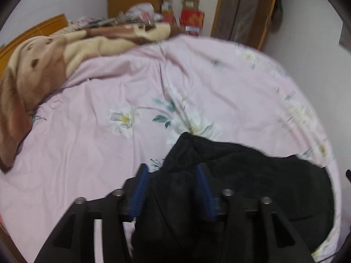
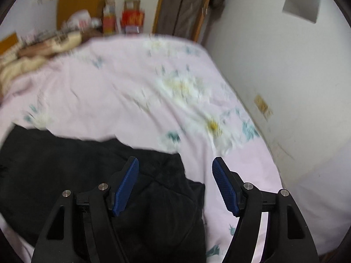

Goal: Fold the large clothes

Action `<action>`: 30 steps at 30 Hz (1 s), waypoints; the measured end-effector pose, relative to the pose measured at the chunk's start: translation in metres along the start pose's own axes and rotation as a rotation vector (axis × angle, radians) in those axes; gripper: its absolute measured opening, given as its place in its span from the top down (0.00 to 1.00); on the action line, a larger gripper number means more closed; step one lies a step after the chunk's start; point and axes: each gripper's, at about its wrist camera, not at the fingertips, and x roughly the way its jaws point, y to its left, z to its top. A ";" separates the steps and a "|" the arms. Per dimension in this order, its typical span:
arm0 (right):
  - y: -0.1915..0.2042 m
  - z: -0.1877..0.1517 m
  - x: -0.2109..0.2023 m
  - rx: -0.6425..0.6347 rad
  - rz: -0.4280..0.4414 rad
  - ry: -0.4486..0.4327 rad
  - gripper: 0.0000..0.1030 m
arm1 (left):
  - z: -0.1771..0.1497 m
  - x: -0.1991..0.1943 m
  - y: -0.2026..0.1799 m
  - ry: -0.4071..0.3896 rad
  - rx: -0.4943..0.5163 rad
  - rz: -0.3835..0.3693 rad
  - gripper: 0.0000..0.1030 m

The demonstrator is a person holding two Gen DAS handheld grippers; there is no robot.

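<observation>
The black garment (image 1: 230, 175) is a large, dark, soft piece of clothing with a slightly puffy, quilted look; it lies on the pink flowered bed sheet (image 1: 98, 142), near the bed's near edge; in the left wrist view it spreads low and to the right, one rumpled, pointed fold rising toward the printed flowers, its far edge running unevenly across the sheet; in the right wrist view the same cloth (image 2: 65, 164) fills the lower left, lying mostly flat with a bunched, squared corner at its right end, pink sheet bare beyond it; both views are blurred, so seams and fastenings cannot be told.
</observation>
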 end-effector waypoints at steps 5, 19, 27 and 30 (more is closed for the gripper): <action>0.045 -0.031 -0.035 -0.018 0.215 -0.020 0.32 | -0.038 -0.014 -0.048 0.021 0.082 -0.088 0.51; 0.102 -0.087 0.092 -0.032 0.227 0.278 0.31 | -0.096 0.099 -0.110 0.200 0.248 -0.018 0.48; 0.103 -0.094 0.103 -0.033 0.222 0.297 0.31 | -0.094 0.113 -0.098 0.225 0.203 -0.066 0.48; 0.095 -0.087 0.090 -0.029 0.244 0.307 0.31 | -0.085 0.094 -0.097 0.215 0.212 -0.082 0.48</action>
